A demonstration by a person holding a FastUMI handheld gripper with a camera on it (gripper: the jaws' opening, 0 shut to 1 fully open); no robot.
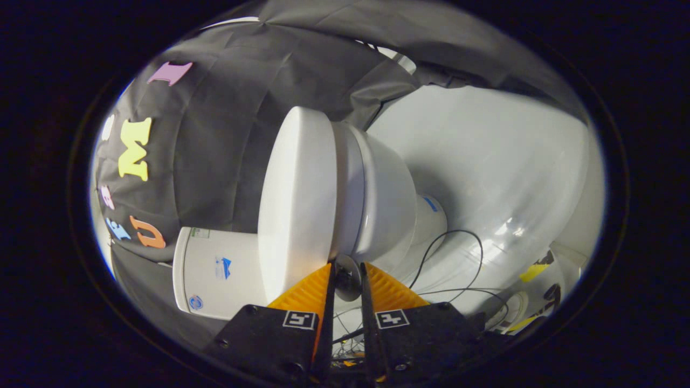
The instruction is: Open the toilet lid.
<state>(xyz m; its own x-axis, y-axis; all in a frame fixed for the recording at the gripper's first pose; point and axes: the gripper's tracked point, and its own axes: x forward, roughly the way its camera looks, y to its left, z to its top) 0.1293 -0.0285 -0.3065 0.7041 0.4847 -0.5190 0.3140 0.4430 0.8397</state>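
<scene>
Fingers (372,285) come first, nearly closed, and whether they pinch the lid's rim we cannot tell. Gripper (347,280) sits at the front edge of the toilet lid (296,199), down on the bowl (385,199), tank (215,275) beyond.

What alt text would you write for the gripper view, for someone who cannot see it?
A claw has its two fingers nearly closed around a small round knob at the edge of a white toilet lid, which lies shut over the white bowl. The view is rolled sideways, with the white tank beside the lid and thin black cables on the pale floor.
</scene>
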